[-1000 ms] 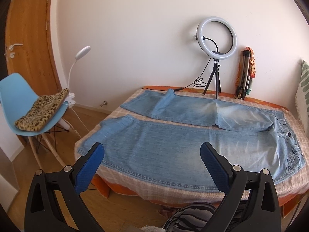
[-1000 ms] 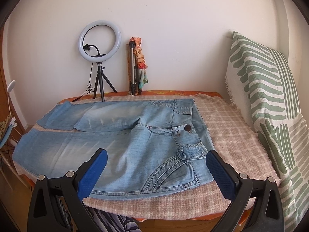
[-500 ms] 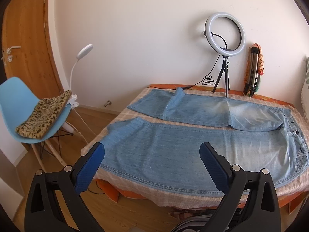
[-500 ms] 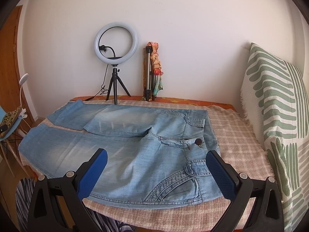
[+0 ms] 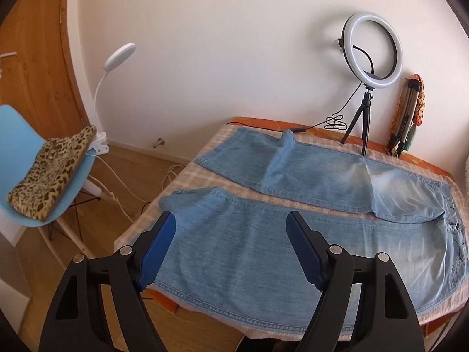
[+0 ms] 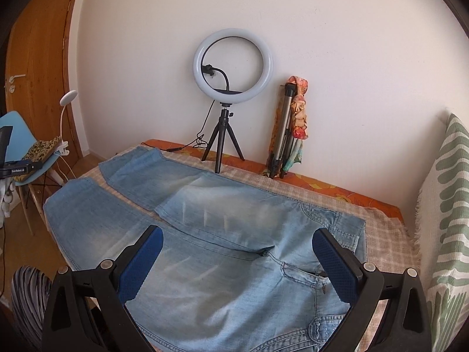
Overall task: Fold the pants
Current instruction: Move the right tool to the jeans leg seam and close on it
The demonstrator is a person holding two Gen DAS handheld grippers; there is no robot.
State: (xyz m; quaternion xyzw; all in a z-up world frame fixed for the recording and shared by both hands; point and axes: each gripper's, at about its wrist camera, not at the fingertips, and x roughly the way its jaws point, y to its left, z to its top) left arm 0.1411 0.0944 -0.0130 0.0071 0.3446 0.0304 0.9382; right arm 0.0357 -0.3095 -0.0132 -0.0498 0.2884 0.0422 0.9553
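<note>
- Light blue jeans (image 5: 293, 249) lie spread flat on a checked blanket (image 5: 187, 182) that covers a bed, both legs stretched out side by side with a strip of blanket showing between them
- The waistband, button and pockets sit at the right end of the bed; the leg hems reach the left end
- The left gripper (image 5: 231, 234) hovers over the near leg close to its hem, its blue-padded jaws spread wide and holding nothing
- The right gripper (image 6: 237, 249) hovers over the crotch and fly area, its jaws likewise wide apart and empty
- Whether either gripper touches the denim cannot be told
- A ring light (image 6: 233, 64) on a small black tripod stands at the far edge of the bed against a white wall
- A folded tripod (image 6: 283, 135) with a colourful scarf leans on the wall just right of the ring light
- A green and white striped pillow (image 6: 445, 205) stands at the right end of the bed
- Left of the bed, a light blue chair (image 5: 35, 158) holds a leopard-print cushion (image 5: 52, 173), with a white clip lamp (image 5: 117, 58) fixed to it
- A wooden door (image 5: 32, 58) is behind the chair
</note>
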